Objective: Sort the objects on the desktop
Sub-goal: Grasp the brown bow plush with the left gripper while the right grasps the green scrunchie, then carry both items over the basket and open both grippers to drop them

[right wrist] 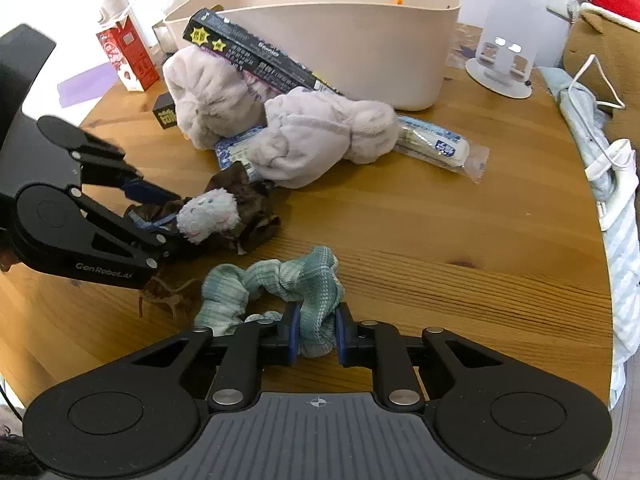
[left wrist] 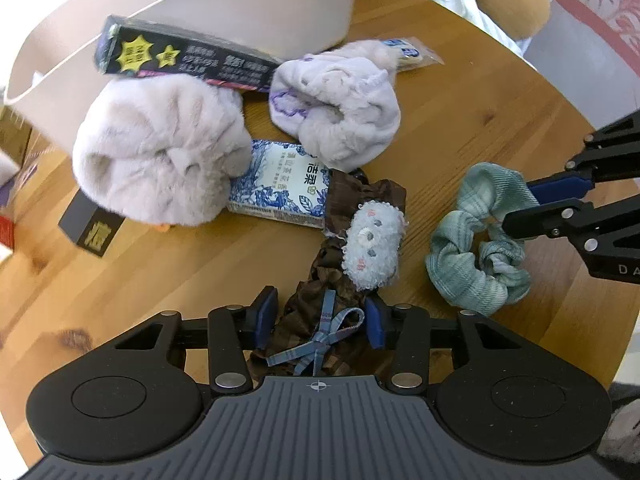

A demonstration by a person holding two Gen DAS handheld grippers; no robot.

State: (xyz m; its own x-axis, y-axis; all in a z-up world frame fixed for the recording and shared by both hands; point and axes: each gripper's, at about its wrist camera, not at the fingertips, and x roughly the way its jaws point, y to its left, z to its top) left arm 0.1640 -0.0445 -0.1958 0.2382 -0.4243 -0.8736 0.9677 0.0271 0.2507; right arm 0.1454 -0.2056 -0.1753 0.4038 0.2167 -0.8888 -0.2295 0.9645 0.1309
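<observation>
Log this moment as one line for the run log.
left hand-held gripper: around brown fabric scrunchie | right hand-held gripper: closed on teal ribbed scrunchie | both on wooden table

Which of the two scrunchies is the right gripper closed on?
The green scrunchie, pinched between the right gripper pads. The brown scrunchie, with its fluffy white charm, sits between the left gripper's fingers.

Left gripper (left wrist: pixel 320 320) fingers spread, right gripper (right wrist: pixel 316 334) fingers narrowed.

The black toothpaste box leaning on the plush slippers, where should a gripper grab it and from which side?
Probably the raised end with the yellow stars, on the black box. That end sticks up free above the grey slipper, while the lower end is wedged against the beige basket. Come from above, jaws across its narrow width, since its long flat sides suit a pinch.
</observation>
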